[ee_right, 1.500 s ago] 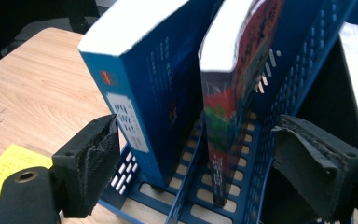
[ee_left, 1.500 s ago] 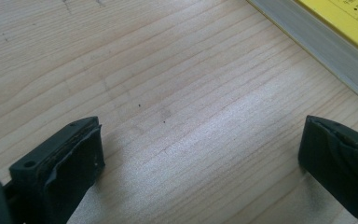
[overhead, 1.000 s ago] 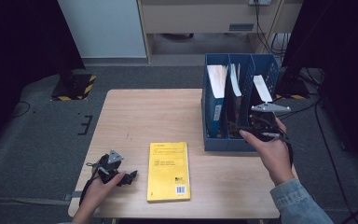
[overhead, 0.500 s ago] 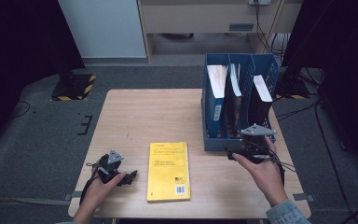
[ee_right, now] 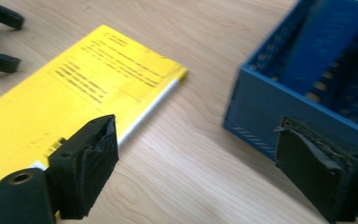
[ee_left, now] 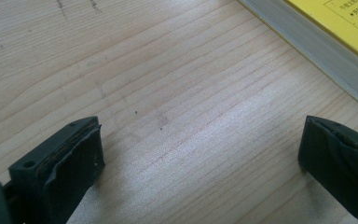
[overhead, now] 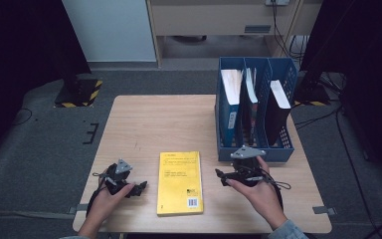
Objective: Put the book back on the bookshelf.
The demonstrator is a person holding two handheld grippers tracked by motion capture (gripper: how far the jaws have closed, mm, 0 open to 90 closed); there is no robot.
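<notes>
A yellow book (overhead: 180, 181) lies flat on the wooden table (overhead: 154, 124), near its front edge. My left gripper (overhead: 142, 188) rests on the table just left of the book, open and pointing at it; in the left gripper view (ee_left: 200, 158) bare wood lies between the jaws and the book's edge (ee_left: 317, 51) runs past at the upper right. My right gripper (overhead: 220, 177) hovers low to the right of the book, in front of the blue file holder (overhead: 256, 150). It is open (ee_right: 200, 172) with nothing between its jaws, which have just closed slightly.
The blue file holder has three slots holding upright books and papers (overhead: 231, 94) at the table's right rear. The left gripper's jaws (ee_right: 0, 37) show beyond the yellow book (ee_right: 51, 102). Bare wood spans the table's left and rear. Dark stands and cables surround the table.
My right gripper has come down and toward the front from the file holder's top, and now sits low in front of it beside the book. The left gripper has not moved.
</notes>
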